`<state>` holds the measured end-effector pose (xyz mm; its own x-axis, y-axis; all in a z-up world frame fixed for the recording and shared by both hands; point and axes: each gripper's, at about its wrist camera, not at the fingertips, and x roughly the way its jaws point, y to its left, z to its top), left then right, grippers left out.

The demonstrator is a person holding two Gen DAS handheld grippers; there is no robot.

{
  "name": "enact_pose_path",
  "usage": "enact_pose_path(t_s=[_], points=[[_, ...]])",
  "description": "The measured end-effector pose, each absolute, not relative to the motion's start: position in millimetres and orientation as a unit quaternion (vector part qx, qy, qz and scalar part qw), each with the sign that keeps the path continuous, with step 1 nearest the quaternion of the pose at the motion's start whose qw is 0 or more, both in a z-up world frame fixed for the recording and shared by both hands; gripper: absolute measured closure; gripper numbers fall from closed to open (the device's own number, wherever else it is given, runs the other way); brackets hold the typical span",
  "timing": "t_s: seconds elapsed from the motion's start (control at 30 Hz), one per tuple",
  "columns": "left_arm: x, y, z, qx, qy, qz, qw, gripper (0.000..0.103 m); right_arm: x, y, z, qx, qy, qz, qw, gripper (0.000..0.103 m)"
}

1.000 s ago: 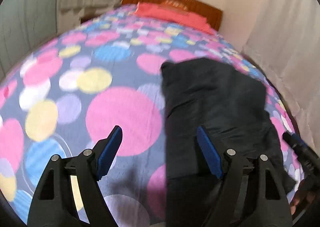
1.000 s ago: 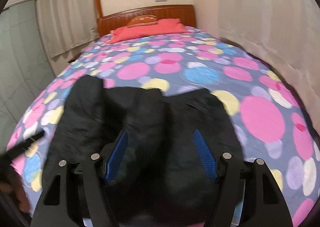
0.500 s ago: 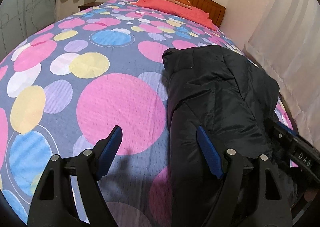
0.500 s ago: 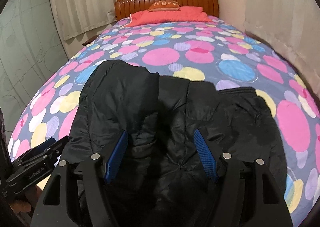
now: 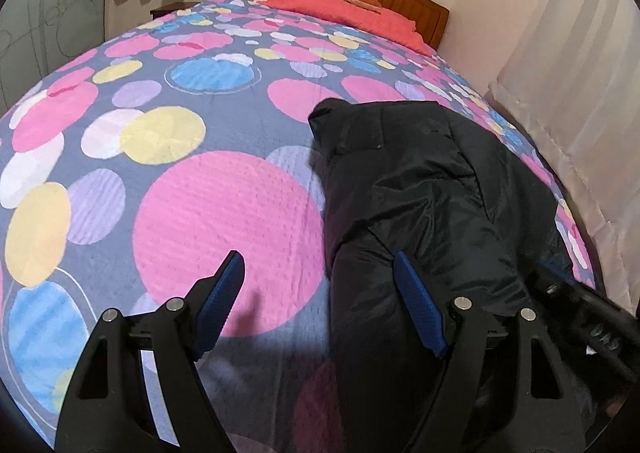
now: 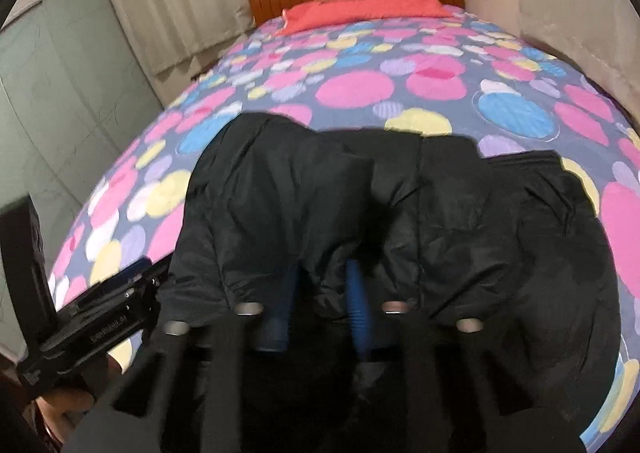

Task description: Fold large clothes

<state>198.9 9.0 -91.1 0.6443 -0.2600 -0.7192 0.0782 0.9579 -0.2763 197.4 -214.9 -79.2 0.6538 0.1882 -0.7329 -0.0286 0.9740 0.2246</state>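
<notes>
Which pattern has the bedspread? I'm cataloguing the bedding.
Big overlapping circles, pink, yellow, blue and lilac, on a grey-blue bedspread; clearest in the left wrist view.

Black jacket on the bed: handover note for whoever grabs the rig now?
Right gripper: jaws closing, a fold of the black jacket bunched between them at its near edge.
Left gripper: jaws open, nothing held, over the jacket's left edge and the spotted bedspread.
Done: jacket laid on the bed, partly gathered.
Left: left grip, then the folds.
</notes>
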Motion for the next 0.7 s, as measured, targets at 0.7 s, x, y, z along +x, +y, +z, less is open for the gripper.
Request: enact_pose_path(t_s=[0.7], points=[[207,-137,-88,-0.035,0.429,-0.222,0.875,0.018,153,-363,-109,0.098,0.397,-0.084,0.909,0.101]])
